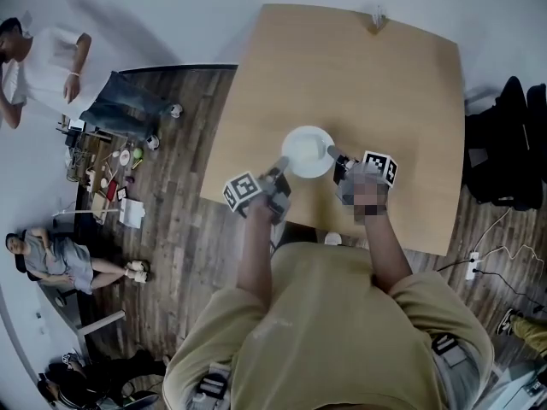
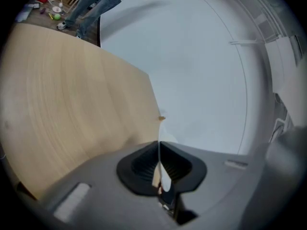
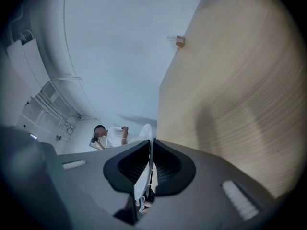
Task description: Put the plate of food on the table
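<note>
A round white plate [image 1: 308,151] hangs over the near part of the light wooden table [image 1: 376,84], held from both sides. My left gripper [image 1: 280,167] is shut on its left rim, and the rim shows as a thin white edge [image 2: 159,162] pinched between the dark pads. My right gripper [image 1: 335,155] is shut on the right rim, where the plate's edge [image 3: 144,176] runs between the closed pads. Whether the plate touches the tabletop cannot be told. No food is discernible on it from above.
A small object [image 1: 377,17] stands at the table's far edge. Left of the table, a person in white [image 1: 38,62] stands and another [image 1: 51,259] sits, with clutter [image 1: 107,169] on the wooden floor. A dark chair [image 1: 513,143] stands at the right.
</note>
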`<state>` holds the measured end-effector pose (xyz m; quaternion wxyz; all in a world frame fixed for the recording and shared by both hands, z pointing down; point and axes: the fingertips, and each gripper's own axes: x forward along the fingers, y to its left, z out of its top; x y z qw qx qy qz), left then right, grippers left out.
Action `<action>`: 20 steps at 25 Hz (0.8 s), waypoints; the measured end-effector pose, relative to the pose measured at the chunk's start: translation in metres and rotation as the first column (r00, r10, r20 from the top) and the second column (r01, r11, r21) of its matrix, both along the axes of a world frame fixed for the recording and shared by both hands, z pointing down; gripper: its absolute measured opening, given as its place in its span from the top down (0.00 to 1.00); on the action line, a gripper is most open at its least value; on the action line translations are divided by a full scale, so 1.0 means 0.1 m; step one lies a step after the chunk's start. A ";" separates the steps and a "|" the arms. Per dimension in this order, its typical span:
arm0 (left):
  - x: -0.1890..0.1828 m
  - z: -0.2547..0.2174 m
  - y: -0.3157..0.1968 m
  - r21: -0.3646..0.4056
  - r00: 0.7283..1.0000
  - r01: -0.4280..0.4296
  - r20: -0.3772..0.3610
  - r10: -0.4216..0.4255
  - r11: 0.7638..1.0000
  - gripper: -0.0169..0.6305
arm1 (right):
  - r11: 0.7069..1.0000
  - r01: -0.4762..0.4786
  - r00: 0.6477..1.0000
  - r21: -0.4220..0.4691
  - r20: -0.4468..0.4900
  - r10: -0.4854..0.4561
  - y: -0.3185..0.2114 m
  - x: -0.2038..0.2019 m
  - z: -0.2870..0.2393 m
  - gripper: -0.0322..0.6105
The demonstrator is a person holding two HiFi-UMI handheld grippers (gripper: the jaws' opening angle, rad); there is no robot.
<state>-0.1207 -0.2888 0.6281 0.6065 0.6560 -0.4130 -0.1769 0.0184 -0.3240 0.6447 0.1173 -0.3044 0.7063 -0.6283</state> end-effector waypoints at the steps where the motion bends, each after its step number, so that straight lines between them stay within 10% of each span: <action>1: 0.01 0.04 -0.08 -0.009 1.000 -0.002 0.006 0.002 1.000 0.95 | 1.000 -0.001 1.000 -0.005 -0.011 0.001 -0.08 0.01 0.03 0.91; 20: -0.14 0.91 -1.67 -0.133 0.975 -0.104 0.182 0.128 0.986 0.94 | 0.995 -0.065 0.978 -0.076 -0.205 0.048 -1.56 -0.14 0.84 0.89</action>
